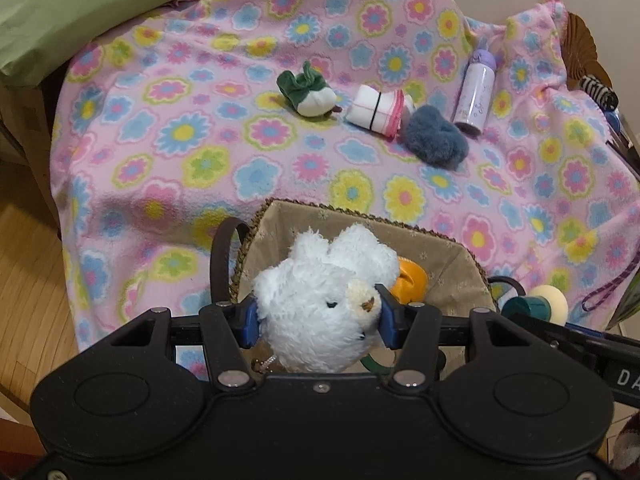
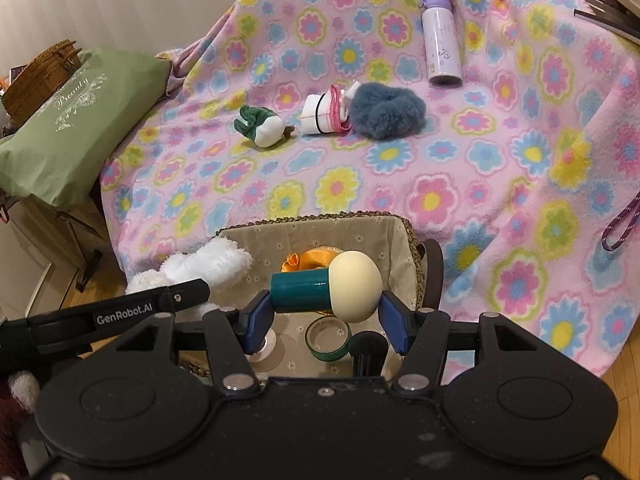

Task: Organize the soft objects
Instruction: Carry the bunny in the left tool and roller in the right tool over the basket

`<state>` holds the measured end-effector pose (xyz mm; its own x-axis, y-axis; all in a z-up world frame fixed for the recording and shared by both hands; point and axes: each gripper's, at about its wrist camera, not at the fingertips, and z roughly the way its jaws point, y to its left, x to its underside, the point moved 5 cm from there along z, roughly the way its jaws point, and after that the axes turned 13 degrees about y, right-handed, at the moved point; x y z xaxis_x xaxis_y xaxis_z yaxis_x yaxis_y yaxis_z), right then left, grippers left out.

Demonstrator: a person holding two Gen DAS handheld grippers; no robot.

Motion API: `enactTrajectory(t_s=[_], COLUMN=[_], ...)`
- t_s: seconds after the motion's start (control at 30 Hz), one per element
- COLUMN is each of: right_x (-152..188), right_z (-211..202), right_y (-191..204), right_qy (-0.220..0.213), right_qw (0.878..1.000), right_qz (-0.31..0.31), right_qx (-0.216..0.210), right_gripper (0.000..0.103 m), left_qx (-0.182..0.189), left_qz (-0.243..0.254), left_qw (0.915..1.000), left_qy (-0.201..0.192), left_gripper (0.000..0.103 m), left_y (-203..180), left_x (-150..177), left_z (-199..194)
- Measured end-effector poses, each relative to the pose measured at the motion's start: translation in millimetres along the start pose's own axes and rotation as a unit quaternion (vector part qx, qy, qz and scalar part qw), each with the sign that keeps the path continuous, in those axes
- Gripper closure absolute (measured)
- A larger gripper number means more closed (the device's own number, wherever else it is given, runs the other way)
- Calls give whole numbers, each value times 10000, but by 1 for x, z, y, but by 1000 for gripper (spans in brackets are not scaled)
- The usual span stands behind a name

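My left gripper (image 1: 318, 316) is shut on a white plush bear (image 1: 320, 312) and holds it over the lined wicker basket (image 1: 360, 216). The bear also shows in the right wrist view (image 2: 200, 268). My right gripper (image 2: 326, 320) is shut on a teal-handled cream sponge puff (image 2: 332, 288), held sideways over the same basket (image 2: 320, 218). On the flowered blanket (image 2: 440, 168) lie a green-and-white plush (image 2: 264, 128), a white-and-pink folded cloth (image 2: 324, 114) and a blue-grey fluffy scrunchie (image 2: 388, 116). They also show in the left wrist view: plush (image 1: 310, 94), cloth (image 1: 378, 110), scrunchie (image 1: 438, 136).
The basket holds an orange item (image 2: 308, 260), a green tape roll (image 2: 328, 338), a black object (image 2: 366, 350) and a clear disc (image 2: 264, 350). A purple bottle (image 2: 440, 40) lies on the blanket. A green pillow (image 2: 68, 120) sits left. A purple cord (image 2: 624, 220) lies right.
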<state>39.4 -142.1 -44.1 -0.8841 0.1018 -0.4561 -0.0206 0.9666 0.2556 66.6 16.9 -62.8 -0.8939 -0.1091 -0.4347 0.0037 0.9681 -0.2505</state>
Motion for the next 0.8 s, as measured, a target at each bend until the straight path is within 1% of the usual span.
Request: enactTrajectory(t_s=[0.2, 0.4, 0.8], right_x=[0, 1, 3], right_z=[6, 12, 18], right_y=[-1, -1, -3], right_qy=[187, 347, 476], right_qw=[9998, 9994, 9987], right_qz=[-19, -21, -91], right_qx=[51, 95, 171], right_gripper=[46, 46, 46], left_qx=[-26, -171, -497], left_qz=[105, 140, 348], left_qw=[9999, 9993, 9979], left_qy=[120, 311, 247], left_gripper=[51, 50, 50], left_y=[-4, -3, -6], left_x=[2, 3, 3], left_z=[4, 11, 9])
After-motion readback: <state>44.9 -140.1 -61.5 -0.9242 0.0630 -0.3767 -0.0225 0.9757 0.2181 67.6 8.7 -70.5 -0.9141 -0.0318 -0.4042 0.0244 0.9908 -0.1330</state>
